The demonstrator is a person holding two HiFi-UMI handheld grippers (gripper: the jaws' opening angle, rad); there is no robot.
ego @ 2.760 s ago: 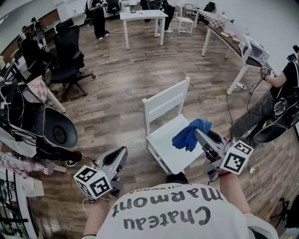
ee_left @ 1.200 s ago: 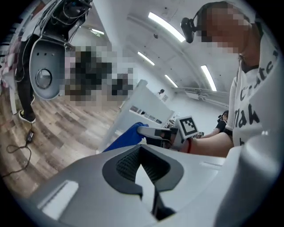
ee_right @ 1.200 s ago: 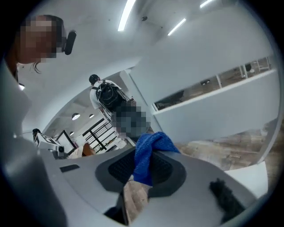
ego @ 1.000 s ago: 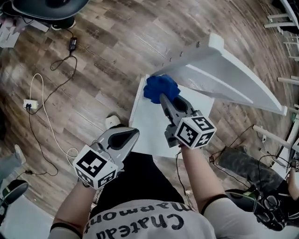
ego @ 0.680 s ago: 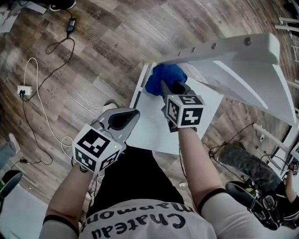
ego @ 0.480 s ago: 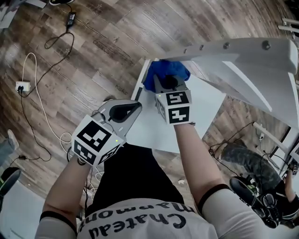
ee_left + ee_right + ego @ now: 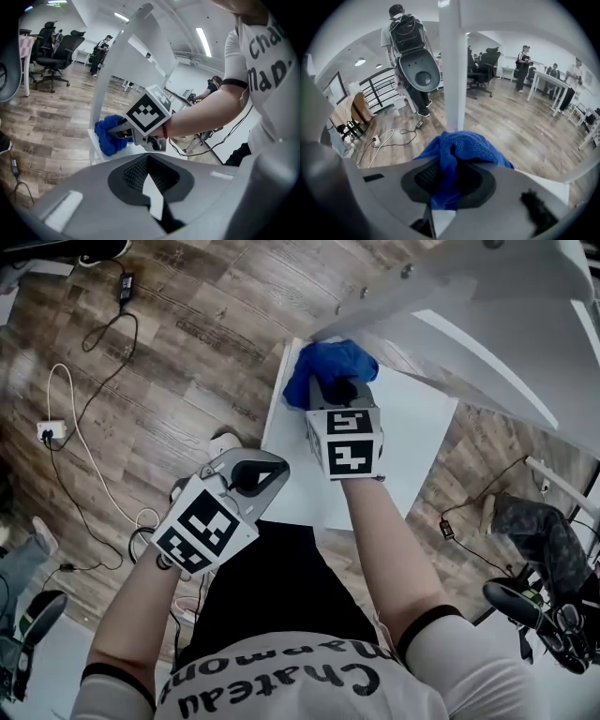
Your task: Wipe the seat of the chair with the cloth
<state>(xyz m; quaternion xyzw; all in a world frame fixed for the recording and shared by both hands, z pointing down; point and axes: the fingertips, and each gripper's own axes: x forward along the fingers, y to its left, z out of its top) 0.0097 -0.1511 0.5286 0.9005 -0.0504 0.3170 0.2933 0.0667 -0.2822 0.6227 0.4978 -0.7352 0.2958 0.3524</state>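
In the head view the white chair's seat [image 7: 417, 432] lies below me, with its backrest [image 7: 487, 296] across the top right. A crumpled blue cloth [image 7: 328, 364] rests on the seat's far left corner, by the backrest post. My right gripper [image 7: 330, 395] is shut on the cloth and holds it down on the seat. In the right gripper view the cloth [image 7: 461, 147] bulges out of the right gripper [image 7: 450, 183] in front of the post [image 7: 452, 70]. My left gripper [image 7: 255, 474] hangs shut and holds nothing, by the seat's near left edge. The left gripper view shows the cloth [image 7: 108, 136].
A power strip [image 7: 52, 430] and cables [image 7: 98, 343] lie on the wooden floor to the left. Another person's legs [image 7: 534, 540] are at the right. A person with a backpack [image 7: 405, 33], office chairs [image 7: 480, 70] and a table [image 7: 548, 79] stand beyond the chair.
I have come from standing back to leaning over the chair. The right gripper has carried the cloth to the seat's far left corner. The left gripper has drifted closer to the seat's edge.
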